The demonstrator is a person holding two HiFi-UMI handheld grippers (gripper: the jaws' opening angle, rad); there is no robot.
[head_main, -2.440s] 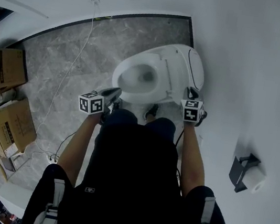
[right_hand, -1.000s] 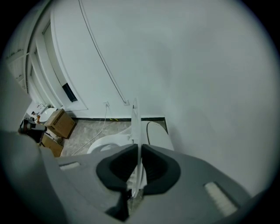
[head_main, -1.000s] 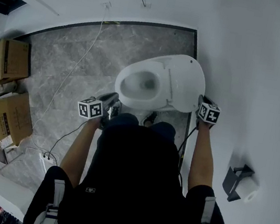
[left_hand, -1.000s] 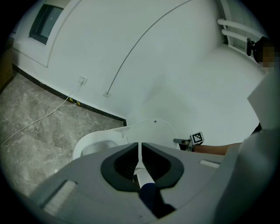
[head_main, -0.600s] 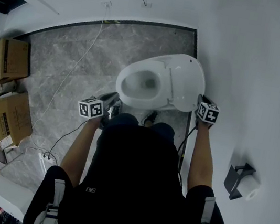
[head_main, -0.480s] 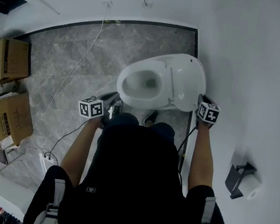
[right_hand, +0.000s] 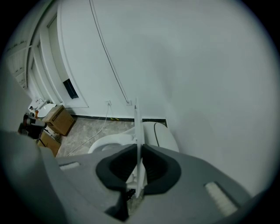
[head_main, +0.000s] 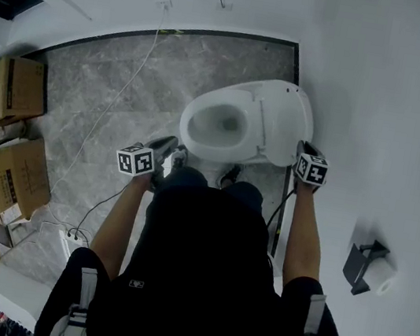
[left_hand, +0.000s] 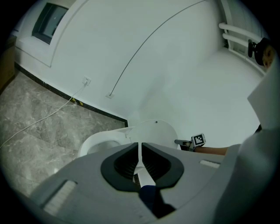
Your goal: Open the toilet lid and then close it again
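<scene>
Grey marble floor (head_main: 130, 70) met white walls in a small washroom. The toilet lid (head_main: 281, 123) stood raised behind the open bowl (head_main: 219, 125), close to the wall. The right gripper (head_main: 302, 148) had its jaws pinched nearly together on the lid's thin side edge. The left gripper (head_main: 175, 148), jaws closed and empty, hovered just in front of the bowl.

The right gripper (head_main: 302, 149) has carried the toilet lid (head_main: 281, 121) toward the wall (head_main: 388, 105).

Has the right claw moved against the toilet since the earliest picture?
Yes. The right claw has shifted toward the wall: its marker cube sat below the toilet lid then, and is now beyond the lid's right edge.
</scene>
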